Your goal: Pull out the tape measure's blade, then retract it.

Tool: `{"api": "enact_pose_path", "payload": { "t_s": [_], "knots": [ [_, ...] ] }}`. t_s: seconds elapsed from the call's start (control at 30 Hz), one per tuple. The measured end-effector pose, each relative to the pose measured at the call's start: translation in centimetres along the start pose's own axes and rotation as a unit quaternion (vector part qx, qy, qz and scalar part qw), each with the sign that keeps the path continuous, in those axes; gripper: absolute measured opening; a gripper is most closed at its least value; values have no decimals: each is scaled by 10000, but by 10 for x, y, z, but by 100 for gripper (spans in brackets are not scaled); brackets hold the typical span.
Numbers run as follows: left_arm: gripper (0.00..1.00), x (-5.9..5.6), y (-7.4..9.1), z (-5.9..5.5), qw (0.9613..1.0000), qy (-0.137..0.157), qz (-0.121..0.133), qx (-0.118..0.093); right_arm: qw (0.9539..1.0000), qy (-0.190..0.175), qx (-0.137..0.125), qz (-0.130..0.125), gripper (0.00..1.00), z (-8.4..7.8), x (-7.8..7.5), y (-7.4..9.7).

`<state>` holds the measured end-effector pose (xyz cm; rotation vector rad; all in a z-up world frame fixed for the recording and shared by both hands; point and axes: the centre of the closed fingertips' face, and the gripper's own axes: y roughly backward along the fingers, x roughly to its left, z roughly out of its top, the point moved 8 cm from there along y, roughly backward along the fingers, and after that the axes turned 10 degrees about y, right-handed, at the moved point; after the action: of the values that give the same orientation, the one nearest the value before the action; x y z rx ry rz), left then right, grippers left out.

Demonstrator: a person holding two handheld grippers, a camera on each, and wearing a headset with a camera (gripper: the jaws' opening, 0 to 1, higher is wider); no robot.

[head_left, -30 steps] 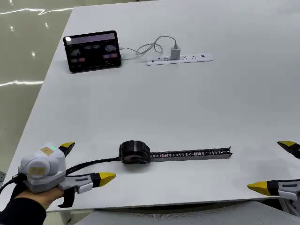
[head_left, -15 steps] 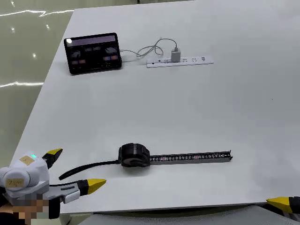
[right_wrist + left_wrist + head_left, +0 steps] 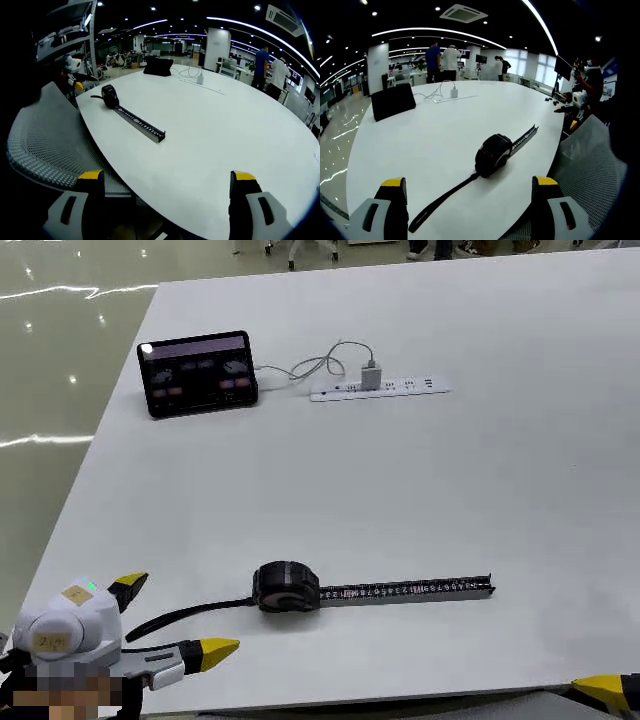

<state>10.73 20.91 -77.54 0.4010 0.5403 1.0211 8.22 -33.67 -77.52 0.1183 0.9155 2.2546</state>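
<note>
Left claw: your left claw [image 3: 176, 616] hangs at the near edge of the table [image 3: 400, 480], jaws spread wide and nothing between them.
Strap: there's the black strap [image 3: 445, 202], flat on the table, its loose end lying between that claw's two yellow tips and running forward to the case.
Tape: the tape [image 3: 492, 154] lies just ahead of your left claw, clear of both jaws, and no jaw touches it.
Blade: the blade [image 3: 410, 590] is out, lying flat and straight, leading away from the case toward your right claw's side; its hook end stops well short of that claw.
Right claw: your right claw [image 3: 167, 176] is spread open too, gripping nothing, off the table's near edge beside a mesh chair [image 3: 45, 145]; the tape sits well ahead of it, to its left.
Far side: the tablet [image 3: 197, 374] and power strip [image 3: 380, 388] lie well beyond both claws.
</note>
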Motion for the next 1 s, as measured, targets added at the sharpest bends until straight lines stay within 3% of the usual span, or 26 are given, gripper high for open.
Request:
{"api": "enact_pose_path", "payload": {
  "t_s": [0.17, 0.3, 0.37, 0.43, 0.57, 0.73, 0.77, 0.8, 0.83, 1.0],
  "knots": [
    [100, -6, -8, 4, 9996, 127, 166, 183, 9999, 82, 50, 121, 100, 2, 1, -1],
    [100, -17, -16, 22, 9994, 179, 266, 117, 9997, 166, 62, 165, 100, 7, -5, -2],
    [100, -25, -21, 32, 9994, 306, 167, 4, 9995, 214, 81, 203, 100, 10, -9, -3],
    [100, -37, -27, 39, 9989, 455, 142, 41, 9992, 292, 105, 246, 100, 12, -12, -6],
    [100, -58, -37, 51, 9995, 303, 56, -8, 9986, 385, 127, 327, 100, 21, -16, -10],
    [100, -67, -56, 54, 9992, 361, 157, 98, 9974, 539, 152, 458, 100, 29, -17, -21],
    [100, -68, -58, 53, 9991, 322, 227, 144, 9971, 558, 157, 495, 100, 30, -16, -23],
    [100, -66, -60, 50, 9982, 259, 460, 290, 9969, 600, 167, 487, 100, 32, -16, -26],
    [100, -64, -65, 51, 9974, 209, 643, 237, 9966, 665, 183, 461, 100, 34, -16, -29],
    [100, -70, -76, 54, 9969, 322, 721, 48, 9950, 836, 91, 539, 100, 48, -16, -39]
  ]
}}
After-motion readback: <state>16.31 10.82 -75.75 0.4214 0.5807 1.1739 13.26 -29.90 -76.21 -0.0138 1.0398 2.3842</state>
